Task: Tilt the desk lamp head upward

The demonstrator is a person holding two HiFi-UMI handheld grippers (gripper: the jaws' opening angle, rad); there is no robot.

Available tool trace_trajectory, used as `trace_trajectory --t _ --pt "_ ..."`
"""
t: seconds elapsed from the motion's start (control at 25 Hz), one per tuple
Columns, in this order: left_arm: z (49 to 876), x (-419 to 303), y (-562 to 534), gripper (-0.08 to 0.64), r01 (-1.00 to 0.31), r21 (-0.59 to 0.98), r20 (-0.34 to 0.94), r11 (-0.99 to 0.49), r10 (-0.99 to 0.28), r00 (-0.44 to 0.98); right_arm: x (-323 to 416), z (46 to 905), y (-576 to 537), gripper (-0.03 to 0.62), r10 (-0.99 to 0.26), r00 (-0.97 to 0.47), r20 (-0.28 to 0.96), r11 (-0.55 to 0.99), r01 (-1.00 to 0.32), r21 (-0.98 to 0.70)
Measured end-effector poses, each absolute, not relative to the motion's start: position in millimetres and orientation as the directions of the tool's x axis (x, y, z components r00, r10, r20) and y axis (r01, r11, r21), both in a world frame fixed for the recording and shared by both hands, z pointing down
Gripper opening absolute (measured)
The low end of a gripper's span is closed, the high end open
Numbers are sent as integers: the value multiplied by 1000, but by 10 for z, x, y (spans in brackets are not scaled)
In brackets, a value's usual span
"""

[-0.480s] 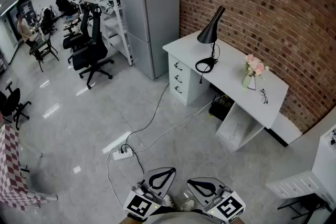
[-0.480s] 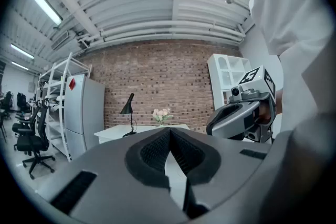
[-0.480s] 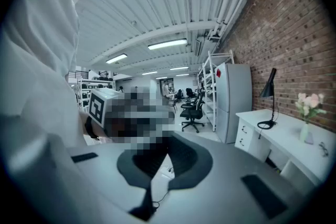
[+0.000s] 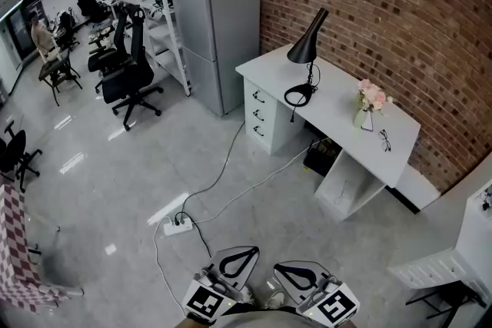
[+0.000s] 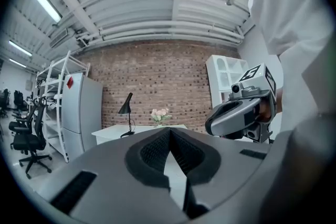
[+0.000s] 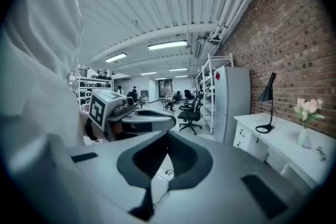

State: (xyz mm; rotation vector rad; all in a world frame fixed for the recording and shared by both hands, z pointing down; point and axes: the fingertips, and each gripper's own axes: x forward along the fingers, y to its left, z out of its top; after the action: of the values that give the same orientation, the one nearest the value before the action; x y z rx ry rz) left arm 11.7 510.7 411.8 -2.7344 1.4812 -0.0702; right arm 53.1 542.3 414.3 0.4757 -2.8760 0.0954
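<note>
Black desk lamp (image 4: 307, 47) stands far off; only gripper views show left gripper (image 5: 169, 134) and right gripper (image 6: 168, 137) clenched empty.

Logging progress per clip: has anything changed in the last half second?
Only the view drifted slightly; nothing was moved, grasped or released. The desk lamp stands untouched on the white desk, and the left gripper and right gripper hang shut and empty, far from it.

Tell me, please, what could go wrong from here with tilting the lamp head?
The floor cables and power strip lie between the person and the desk: trip hazard. The desk lamp is slim on a small base; pushing its head might tip it towards the flower vase. The left gripper and right gripper have shut jaws that need opening first.
</note>
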Motion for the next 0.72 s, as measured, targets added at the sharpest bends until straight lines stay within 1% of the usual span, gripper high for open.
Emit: trace_trajectory --t 0.2,0.72 --pt "4117 73 5059 3 -826 -58 29 -560 -828 560 439 4140 5364 15 -311 -920 237 945 -327 -29" --pt "4174 -263 4944 3 -819 -14 -9 -574 -819 574 115 4229 5313 15 -331 -906 263 937 -349 -24"
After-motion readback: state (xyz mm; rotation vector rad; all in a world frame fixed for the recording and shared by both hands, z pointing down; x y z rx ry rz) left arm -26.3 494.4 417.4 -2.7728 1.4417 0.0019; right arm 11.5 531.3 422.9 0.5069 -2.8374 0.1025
